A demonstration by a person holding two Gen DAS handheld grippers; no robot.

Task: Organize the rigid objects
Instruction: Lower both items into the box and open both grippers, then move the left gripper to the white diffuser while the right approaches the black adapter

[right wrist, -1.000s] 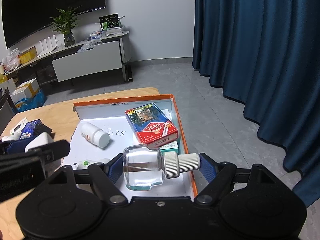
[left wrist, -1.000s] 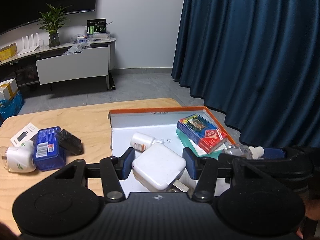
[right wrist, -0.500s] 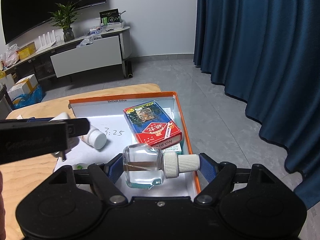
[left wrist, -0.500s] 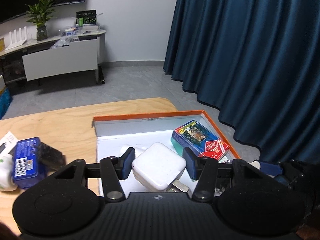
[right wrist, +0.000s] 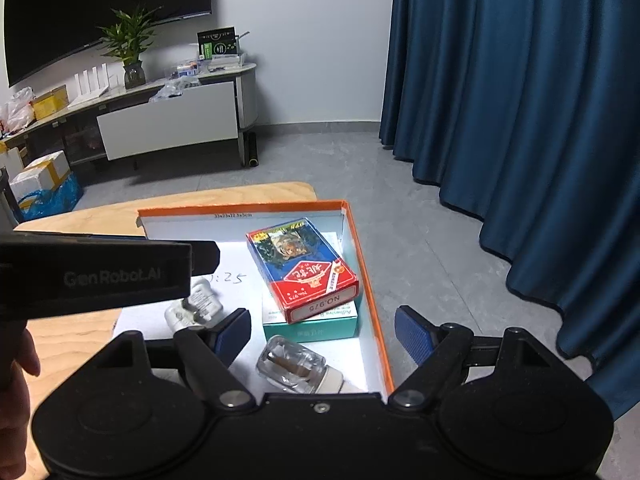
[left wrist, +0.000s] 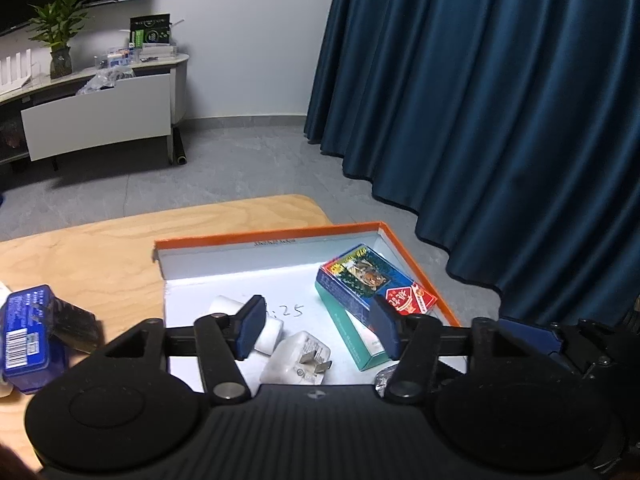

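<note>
Left gripper (left wrist: 318, 330): jaws opening, nothing pressed between the blue pads. White plug charger (left wrist: 298, 360) lies loose on the box floor just below the gap, prongs turned toward the right pad, touching neither pad. White pill bottle (left wrist: 260, 326) lies on its side behind the left pad, partly hidden by it, just beside the charger.

Right gripper (right wrist: 322, 334): jaws spread wide, holding nothing. Clear glass bottle (right wrist: 292, 368) with a whitish cap lies on the box floor below the gap, nearer the left pad, clear of both pads.

Orange-rimmed shallow box (left wrist: 420, 270), white inside: holds all the above. Handwritten digits on its floor beyond the left gripper's gap.

Playing-card pack (right wrist: 302, 268), blue and red: beyond the right gripper's gap, stacked on a teal-and-white carton (right wrist: 312, 322) that reaches toward the glass bottle. From the left wrist camera the same pair sits beyond and behind the right pad.

Wooden table (left wrist: 100, 252): carries the box. Blue packet (left wrist: 26, 334) with a barcode and a black block (left wrist: 76, 322) touching it lie on the table, well outside the left gripper's left pad, not in the box.

Background: dark blue curtain (left wrist: 500, 120), potted plant (right wrist: 128, 44) on a low white cabinet (right wrist: 168, 120).
</note>
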